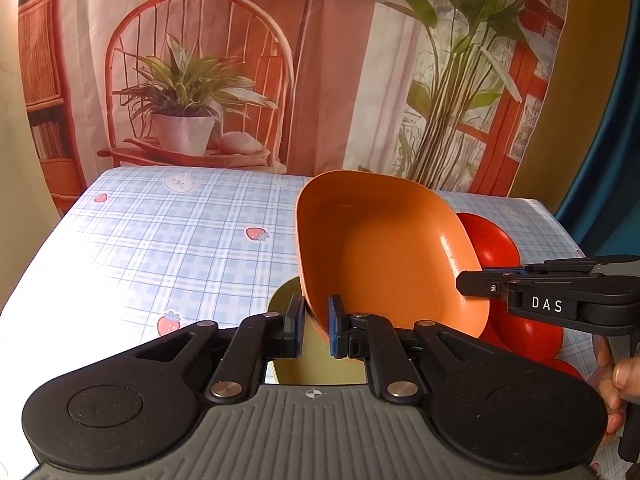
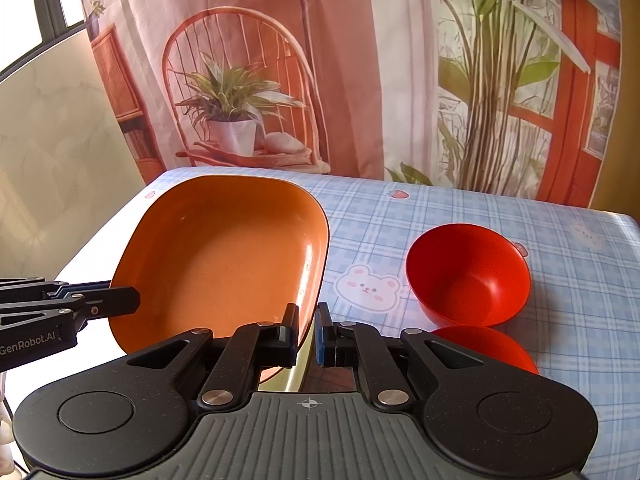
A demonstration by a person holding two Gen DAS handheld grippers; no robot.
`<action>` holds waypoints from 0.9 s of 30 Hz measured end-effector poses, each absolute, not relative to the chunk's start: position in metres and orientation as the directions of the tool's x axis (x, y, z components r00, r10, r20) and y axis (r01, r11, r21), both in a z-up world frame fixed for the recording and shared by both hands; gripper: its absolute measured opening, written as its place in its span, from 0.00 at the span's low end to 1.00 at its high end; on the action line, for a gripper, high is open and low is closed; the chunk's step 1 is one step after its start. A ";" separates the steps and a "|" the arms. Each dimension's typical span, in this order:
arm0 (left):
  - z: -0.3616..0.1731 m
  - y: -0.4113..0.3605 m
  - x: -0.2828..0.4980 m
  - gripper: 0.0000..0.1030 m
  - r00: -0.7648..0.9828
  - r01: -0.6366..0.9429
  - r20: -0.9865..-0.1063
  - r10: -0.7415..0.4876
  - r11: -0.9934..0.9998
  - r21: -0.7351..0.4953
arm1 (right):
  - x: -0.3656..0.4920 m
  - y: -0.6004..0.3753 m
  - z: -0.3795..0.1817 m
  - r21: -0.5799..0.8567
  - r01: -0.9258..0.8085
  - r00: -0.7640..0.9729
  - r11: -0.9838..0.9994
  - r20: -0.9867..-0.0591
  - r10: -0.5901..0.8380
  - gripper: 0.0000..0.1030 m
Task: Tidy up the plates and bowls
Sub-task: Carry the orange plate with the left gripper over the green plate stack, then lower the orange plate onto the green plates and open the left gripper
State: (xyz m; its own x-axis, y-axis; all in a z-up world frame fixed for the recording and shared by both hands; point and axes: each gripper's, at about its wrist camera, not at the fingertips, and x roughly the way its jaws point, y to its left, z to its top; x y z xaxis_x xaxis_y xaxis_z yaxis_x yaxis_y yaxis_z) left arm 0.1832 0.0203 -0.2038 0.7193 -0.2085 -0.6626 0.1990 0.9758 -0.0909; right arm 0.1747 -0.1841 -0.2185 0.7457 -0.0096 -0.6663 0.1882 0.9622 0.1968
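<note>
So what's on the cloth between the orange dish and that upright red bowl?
Only bare tablecloth, its bear print included; the right wrist view shows it between the orange dish and red bowl.

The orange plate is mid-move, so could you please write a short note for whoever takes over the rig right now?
Left claw: shut on the orange plate, gripping its near rim.
Right claw: shut on the same plate's right rim.
Plate is tilted, above a pale yellow-green dish.
Two red bowls sit apart on the checked tablecloth, to the right.
Done: plate gripped by both claws.
Left: probably set the plate down, then nest the bowls.
</note>
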 end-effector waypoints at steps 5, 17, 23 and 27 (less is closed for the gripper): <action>-0.210 0.023 0.179 0.13 0.713 0.192 -0.670 -0.208 0.976 -0.099 | 0.175 -0.181 -0.220 0.191 0.180 0.742 0.965 -0.670 -0.006 0.08; -0.230 0.028 0.175 0.14 0.674 0.179 -0.707 -0.211 0.976 -0.121 | 0.180 -0.176 -0.236 0.182 0.175 0.707 0.968 -0.707 0.005 0.08; -0.242 0.034 0.177 0.14 0.649 0.164 -0.733 -0.204 0.978 -0.127 | 0.184 -0.171 -0.246 0.181 0.172 0.690 0.968 -0.724 0.012 0.08; -0.248 0.034 0.179 0.14 0.639 0.164 -0.742 -0.201 0.979 -0.123 | 0.187 -0.171 -0.251 0.179 0.174 0.679 0.968 -0.734 0.013 0.07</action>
State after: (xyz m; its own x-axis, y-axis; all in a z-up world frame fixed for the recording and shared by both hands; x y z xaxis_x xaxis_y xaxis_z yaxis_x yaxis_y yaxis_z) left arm 0.1793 0.0343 -0.2476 0.6393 -0.2006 -0.7423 0.1638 0.9787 -0.1234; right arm 0.1867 -0.1707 -0.2513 0.6795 0.0133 -0.7336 0.1744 0.9683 0.1791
